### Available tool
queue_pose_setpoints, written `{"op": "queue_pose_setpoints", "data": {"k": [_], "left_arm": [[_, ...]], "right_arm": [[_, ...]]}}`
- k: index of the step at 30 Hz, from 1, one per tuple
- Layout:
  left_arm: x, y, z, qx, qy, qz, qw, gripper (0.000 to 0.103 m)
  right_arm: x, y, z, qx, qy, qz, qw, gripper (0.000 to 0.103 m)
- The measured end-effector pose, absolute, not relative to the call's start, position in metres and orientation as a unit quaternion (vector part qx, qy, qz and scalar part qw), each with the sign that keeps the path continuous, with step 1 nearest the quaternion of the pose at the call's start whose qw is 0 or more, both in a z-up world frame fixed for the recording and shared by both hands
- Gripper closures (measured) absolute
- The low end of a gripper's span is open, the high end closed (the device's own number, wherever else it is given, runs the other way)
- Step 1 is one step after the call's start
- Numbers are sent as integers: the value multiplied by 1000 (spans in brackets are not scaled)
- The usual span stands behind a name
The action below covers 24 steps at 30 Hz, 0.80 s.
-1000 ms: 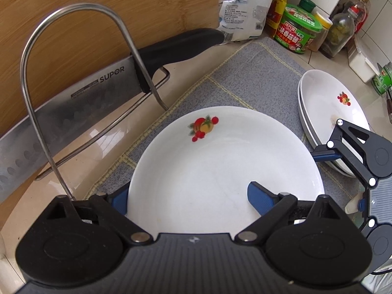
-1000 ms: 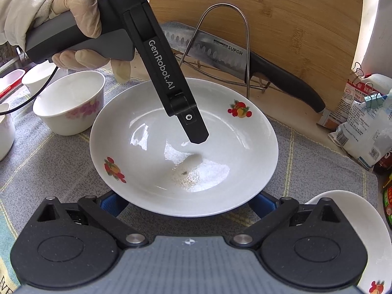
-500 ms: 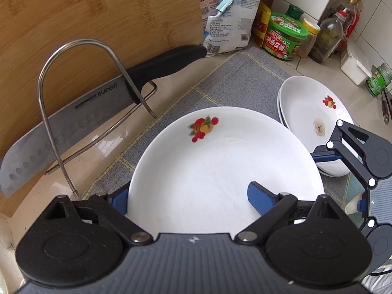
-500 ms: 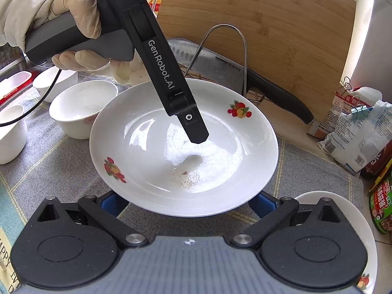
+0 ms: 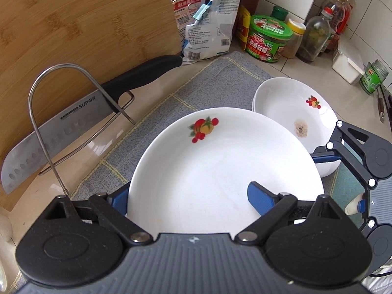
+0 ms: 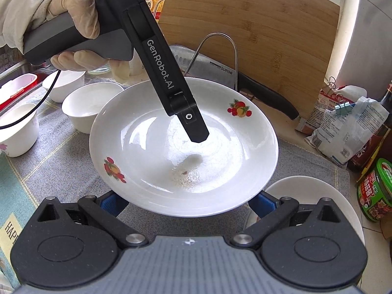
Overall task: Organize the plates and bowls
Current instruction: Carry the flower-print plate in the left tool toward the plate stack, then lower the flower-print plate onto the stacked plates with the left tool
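Plate (image 5: 220, 171): white, fruit motif, lifted off the grey mat (image 5: 215, 80) and carried between both tools; slight tilt
Left tool (image 5: 188, 196): jaws wide, one blue pad inside the plate, the other outside its near rim; it appears to clamp the rim, though the contact itself is hidden
Right tool (image 6: 188, 202): both blue fingers sit under the plate's near edge; whether they press it or merely support it I cannot tell
Stack of plates (image 5: 294, 112): on the counter just right of the carried plate, top one stained
Cleaver (image 5: 56, 132): in the wire rack, near the left
Risk: glazed rim slipping from a shallow edge hold if the two tools drift apart or tilt unevenly; rim clipping the stack on lowering, chipping either piece
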State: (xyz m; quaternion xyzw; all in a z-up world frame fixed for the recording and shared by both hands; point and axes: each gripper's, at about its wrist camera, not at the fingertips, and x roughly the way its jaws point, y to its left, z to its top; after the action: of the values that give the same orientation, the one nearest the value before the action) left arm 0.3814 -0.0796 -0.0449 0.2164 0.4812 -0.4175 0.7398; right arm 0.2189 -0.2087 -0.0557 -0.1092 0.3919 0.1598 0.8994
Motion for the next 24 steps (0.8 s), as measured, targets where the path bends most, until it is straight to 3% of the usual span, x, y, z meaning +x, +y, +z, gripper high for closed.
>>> {"op": "queue_pose_setpoints", "data": {"k": [24], "left_arm": [[344,-180,-49,254,463,-476,703,9]], "right_arm": [[165,-270,-46,-93,402,75,908,0]]}}
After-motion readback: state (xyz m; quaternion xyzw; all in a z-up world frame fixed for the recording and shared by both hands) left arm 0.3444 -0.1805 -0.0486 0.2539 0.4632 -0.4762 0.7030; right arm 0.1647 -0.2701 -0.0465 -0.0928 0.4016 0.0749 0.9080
